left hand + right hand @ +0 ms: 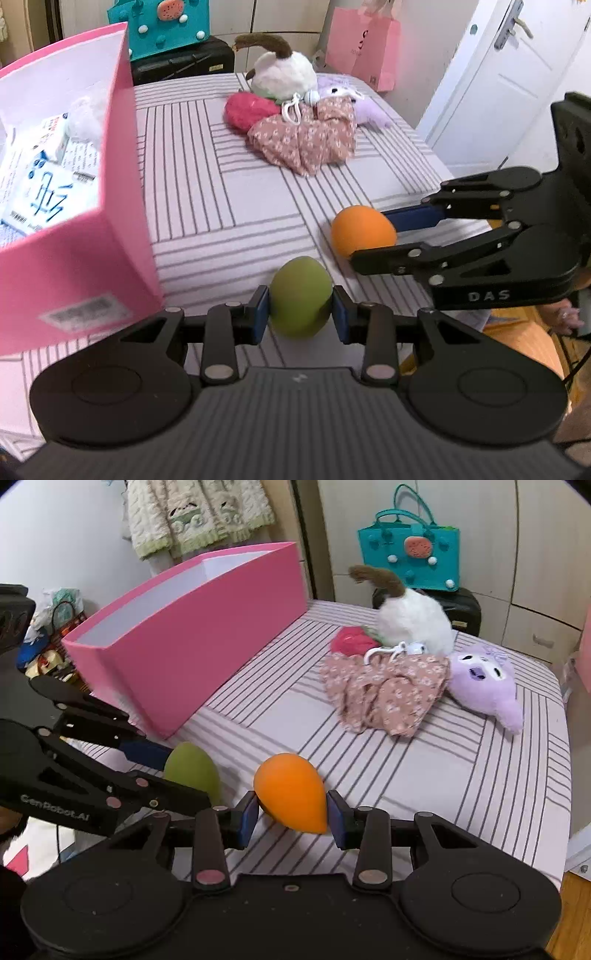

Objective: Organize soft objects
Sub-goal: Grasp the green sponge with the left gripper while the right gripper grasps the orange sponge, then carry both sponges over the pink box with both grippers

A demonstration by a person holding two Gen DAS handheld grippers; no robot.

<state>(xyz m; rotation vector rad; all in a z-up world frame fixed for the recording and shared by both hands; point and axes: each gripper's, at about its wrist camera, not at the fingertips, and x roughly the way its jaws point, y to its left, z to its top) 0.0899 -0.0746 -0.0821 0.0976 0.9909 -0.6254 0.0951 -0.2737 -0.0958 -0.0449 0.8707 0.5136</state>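
A green egg-shaped sponge (301, 297) sits between the blue pads of my left gripper (301, 314), which is shut on it low over the striped tablecloth (221, 184). Just to its right, my right gripper (291, 818) is shut on an orange egg-shaped sponge (291, 792). Each wrist view also shows the other gripper: the right gripper (373, 240) with the orange sponge (364, 230), and the left gripper (181, 777) with the green sponge (192, 771). An open pink box (74, 258) (184, 635) stands to the left, with paper packs inside.
At the far side of the table lies a pile: a white and brown plush (410, 618), a red fluffy thing (351, 638), a floral cloth (384, 690) and a purple plush (484, 686). Behind are a teal bag (413, 554) and a black case. The table edge (565, 775) runs along the right.
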